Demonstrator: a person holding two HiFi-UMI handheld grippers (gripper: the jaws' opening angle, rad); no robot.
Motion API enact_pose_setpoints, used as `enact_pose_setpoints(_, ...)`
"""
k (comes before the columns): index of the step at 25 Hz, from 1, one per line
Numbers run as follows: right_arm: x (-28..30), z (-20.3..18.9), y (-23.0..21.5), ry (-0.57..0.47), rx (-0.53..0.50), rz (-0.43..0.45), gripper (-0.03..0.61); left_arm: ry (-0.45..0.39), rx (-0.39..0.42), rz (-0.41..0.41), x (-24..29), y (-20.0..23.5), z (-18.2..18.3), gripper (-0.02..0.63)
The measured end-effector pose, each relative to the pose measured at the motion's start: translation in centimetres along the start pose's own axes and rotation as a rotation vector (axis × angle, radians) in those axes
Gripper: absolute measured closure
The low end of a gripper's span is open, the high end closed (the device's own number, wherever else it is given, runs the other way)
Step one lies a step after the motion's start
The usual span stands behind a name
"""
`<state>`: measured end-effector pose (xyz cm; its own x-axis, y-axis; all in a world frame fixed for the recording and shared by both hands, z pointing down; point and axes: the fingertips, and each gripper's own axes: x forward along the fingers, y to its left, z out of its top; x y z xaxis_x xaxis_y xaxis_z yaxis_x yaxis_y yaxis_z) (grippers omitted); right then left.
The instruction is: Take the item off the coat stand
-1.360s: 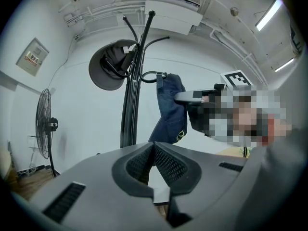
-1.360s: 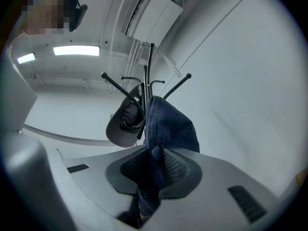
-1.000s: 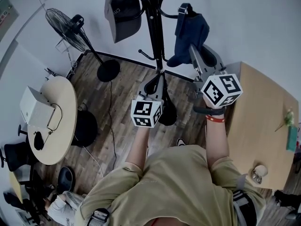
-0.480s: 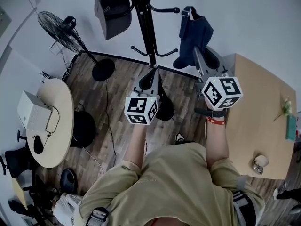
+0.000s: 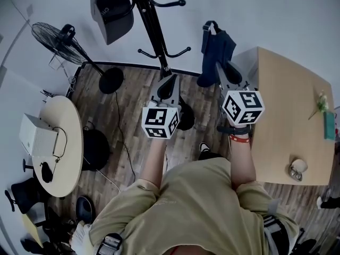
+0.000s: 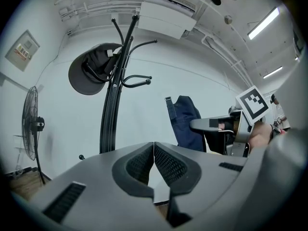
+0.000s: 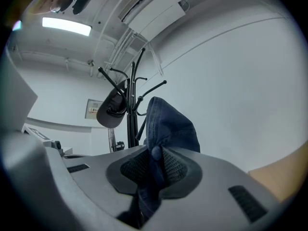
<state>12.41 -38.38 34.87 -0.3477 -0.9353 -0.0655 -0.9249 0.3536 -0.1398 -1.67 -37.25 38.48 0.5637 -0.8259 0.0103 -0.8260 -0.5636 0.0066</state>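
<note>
Over the last second the coat stand (image 5: 154, 33) slid up and to the left in the head view and the wooden desk (image 5: 287, 121) came further into sight on your right, so the navy cap (image 5: 215, 49) that had hung close by the stand's hooks ended up well apart from them. Your right hand-held gripper (image 5: 221, 70) was clenched on that navy cap (image 7: 168, 124): in the right gripper view the fabric sat pinched between the two ribbed pads, with the cap's top button just at the pad tips, the crown bulging above the jaws and more cloth trailing down below them. The cap hung in the air, free of the stand, over the edge of the desk and the wooden floor (image 5: 133, 116). Your left hand-held gripper (image 5: 169, 84) was held level beside the right one, nearer the stand's base; in the left gripper view its jaws (image 6: 154, 160) were closed tip to tip with nothing between them. A black cap (image 5: 111, 15) was on an upper hook of the stand, on the side away from the navy one. A pedestal fan (image 5: 58, 33) stood by the wall to the left of the stand, and a round desk (image 5: 66, 158) carrying a white box (image 5: 38, 137) lay further left. Small items sat along the far right side of the wooden desk, too small to tell apart.
</note>
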Motion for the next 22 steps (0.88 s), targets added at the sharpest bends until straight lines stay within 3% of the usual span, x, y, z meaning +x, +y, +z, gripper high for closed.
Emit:
enact_pose_setpoints(14, -1.6, -7.1, 0.1, 0.118, 0.032, -0.035, 0.505, 0.027, 0.002, 0.005, -0.1, 0.0, -1.7, 0.591)
enact_pose_setpoints(22, -1.1, -8.4, 0.8, 0.152, 0.011, -0.012, 0.505, 0.006, -0.030, 0.013, -0.2, 0.2, -1.4, 0.591)
